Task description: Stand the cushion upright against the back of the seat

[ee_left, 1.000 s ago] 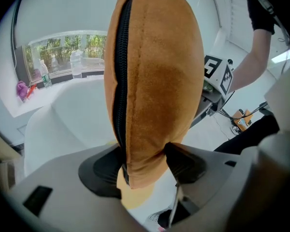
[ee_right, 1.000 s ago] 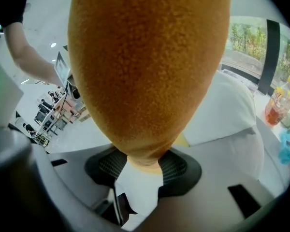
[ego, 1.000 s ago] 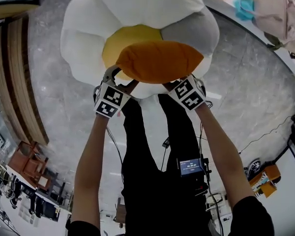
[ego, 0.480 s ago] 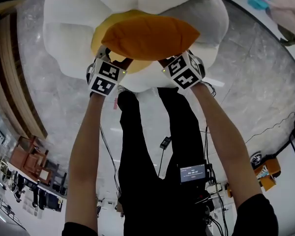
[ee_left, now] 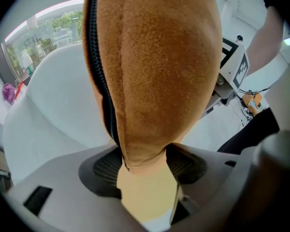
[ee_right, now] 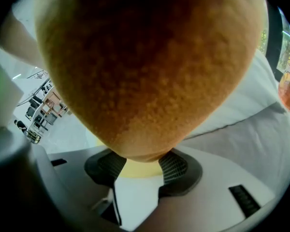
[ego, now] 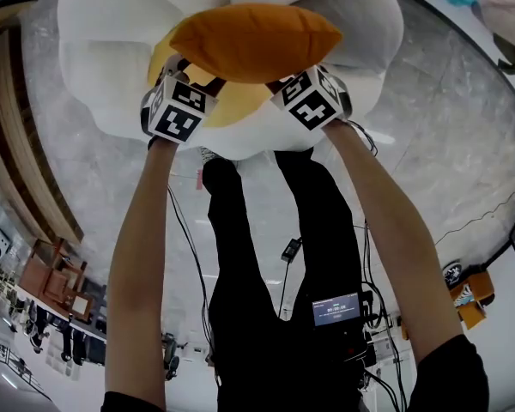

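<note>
Left gripper view: cushion (ee_left: 154, 71) in tool (ee_left: 146, 167)

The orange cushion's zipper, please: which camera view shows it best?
The left gripper view: the black zipper runs down the orange cushion's edge toward the left claw. The head view shows the cushion's broad face, no zipper; the right gripper view shows only its fleece.

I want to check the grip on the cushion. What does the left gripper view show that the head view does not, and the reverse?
Only the left gripper view: the black zipper along the cushion, and the left gripper shut on its corner. Only the head view: the left gripper's marker cube and the small screen at the person's waist. Both: the cushion, the white seat and the right gripper's marker cube.
</note>
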A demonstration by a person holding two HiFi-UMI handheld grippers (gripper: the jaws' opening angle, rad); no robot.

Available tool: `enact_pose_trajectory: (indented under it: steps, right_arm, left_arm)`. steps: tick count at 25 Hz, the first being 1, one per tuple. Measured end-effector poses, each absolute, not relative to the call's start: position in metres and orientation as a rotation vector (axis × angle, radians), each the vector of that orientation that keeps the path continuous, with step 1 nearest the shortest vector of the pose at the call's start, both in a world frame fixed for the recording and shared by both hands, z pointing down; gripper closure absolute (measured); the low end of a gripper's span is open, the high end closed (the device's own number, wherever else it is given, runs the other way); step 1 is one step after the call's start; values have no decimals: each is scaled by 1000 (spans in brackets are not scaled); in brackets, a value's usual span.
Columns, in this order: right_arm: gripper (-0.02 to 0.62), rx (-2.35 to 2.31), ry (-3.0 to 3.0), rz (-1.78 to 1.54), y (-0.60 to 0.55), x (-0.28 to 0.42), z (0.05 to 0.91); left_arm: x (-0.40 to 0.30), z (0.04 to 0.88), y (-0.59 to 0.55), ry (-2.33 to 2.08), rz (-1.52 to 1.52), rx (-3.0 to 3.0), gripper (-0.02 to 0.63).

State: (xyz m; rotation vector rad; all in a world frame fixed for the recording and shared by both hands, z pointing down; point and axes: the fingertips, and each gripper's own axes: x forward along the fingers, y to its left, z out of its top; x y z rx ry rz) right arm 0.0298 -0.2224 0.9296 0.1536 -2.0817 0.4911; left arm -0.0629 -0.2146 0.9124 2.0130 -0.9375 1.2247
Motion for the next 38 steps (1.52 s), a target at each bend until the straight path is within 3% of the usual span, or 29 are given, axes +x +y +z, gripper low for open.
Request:
enact_pose_trajectory:
  steps: [19,38]
  right_arm:
    - [331,221,-1968,579,-258,24,944]
    - [349,310,-1961,611,-271,33,886]
  left_arm:
    - [-76,926,-248,-904,1341,1857,305]
    - [-82,873,-256,-872,1443,1930,309]
